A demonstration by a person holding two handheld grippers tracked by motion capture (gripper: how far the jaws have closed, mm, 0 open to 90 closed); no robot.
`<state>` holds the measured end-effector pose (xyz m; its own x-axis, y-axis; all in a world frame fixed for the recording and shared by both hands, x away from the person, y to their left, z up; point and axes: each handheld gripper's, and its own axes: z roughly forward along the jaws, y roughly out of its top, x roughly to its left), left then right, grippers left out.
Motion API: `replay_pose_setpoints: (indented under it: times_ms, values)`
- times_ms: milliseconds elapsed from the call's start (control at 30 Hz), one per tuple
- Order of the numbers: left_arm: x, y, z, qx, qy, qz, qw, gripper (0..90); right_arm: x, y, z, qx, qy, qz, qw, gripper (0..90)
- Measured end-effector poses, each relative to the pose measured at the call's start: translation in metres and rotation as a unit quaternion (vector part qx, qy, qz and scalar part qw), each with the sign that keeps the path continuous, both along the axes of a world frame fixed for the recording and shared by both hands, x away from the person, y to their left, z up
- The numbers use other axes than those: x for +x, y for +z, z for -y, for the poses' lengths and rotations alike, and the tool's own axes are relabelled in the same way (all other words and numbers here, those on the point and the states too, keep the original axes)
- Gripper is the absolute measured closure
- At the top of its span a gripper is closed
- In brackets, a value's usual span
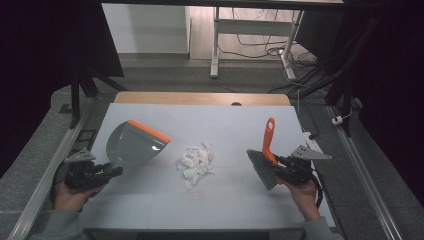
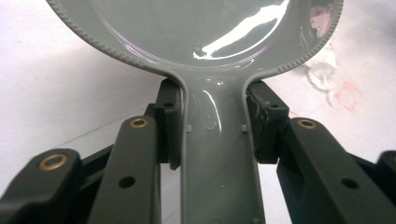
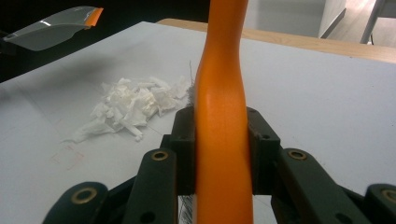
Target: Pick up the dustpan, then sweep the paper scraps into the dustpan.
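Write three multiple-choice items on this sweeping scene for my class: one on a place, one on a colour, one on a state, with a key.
1. Where does the paper scrap pile lie?
A. inside the dustpan
B. on the table between dustpan and brush
C. on the floor

2. What colour is the brush handle?
A. orange
B. blue
C. green

3. How does the left gripper stand?
A. open over the scraps
B. shut on the dustpan handle
C. shut on nothing

Key: B, the pile sits mid-table; A, the handle shows orange; B, both pads press the grey handle.

Left gripper (image 1: 112,170) jaws clamped, right gripper (image 1: 277,165) jaws clamped, both hands low.
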<state>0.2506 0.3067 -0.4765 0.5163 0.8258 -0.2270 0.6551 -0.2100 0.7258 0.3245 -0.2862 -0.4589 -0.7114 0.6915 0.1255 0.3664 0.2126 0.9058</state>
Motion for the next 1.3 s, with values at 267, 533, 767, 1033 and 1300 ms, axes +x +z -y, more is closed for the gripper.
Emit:
replay_pose_setpoints:
  times_ms: [267, 533, 767, 1033, 1300]
  values:
    - [-0.004, 0.006, 0.003, 0.002, -0.038, 0.003, 0.9993, 61.1, 0.002, 0.000, 0.000, 0.001, 0.001, -0.001, 1.0000, 68.8]
    - [-0.010, 0.004, 0.007, 0.013, -0.081, -0.010, 0.9966, 61.2, 0.000, 0.000, -0.001, -0.002, 0.001, 0.000, 1.0000, 68.8]
    - [-0.015, 0.004, 0.005, 0.015, -0.108, -0.022, 0.9938, 61.2, 0.000, -0.001, -0.002, -0.003, 0.002, 0.000, 1.0000, 68.8]
    - [-0.018, -0.002, 0.008, 0.021, -0.120, -0.032, 0.9920, 61.2, 0.001, 0.000, -0.003, -0.002, 0.004, 0.002, 1.0000, 68.8]
    - [-0.024, -0.004, 0.005, 0.023, -0.128, -0.040, 0.9907, 61.2, 0.002, 0.001, -0.009, -0.001, 0.009, 0.003, 1.0000, 68.8]
